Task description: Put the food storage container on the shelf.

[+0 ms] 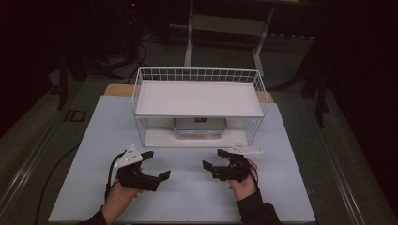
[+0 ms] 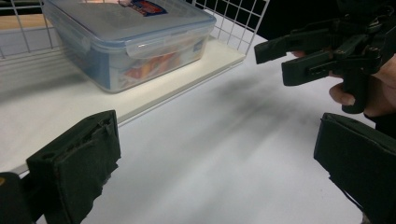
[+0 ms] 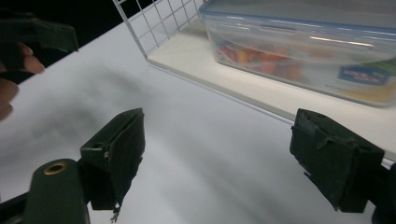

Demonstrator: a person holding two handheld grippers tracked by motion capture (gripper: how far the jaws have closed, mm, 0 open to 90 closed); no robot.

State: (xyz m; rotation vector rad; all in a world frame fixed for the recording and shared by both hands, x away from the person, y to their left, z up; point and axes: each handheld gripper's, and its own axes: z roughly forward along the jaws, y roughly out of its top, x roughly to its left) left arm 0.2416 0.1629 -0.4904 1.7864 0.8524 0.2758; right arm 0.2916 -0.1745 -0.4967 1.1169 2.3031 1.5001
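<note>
White wire rack (image 1: 199, 75) on white table (image 1: 94, 154), clear lidded food container (image 1: 199, 127) on rack's lower shelf

High view looks down — both gripper views closely share the container (image 2: 126, 42).

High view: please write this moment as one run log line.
left gripper: open, over table | right gripper: open, over table | plastic box: closed, on rack lower shelf

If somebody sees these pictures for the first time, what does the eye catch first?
Most likely the white wire rack at the table's far middle, with a clear lidded container on its lower shelf. Next, the left gripper and right gripper, both open, held before it.
</note>
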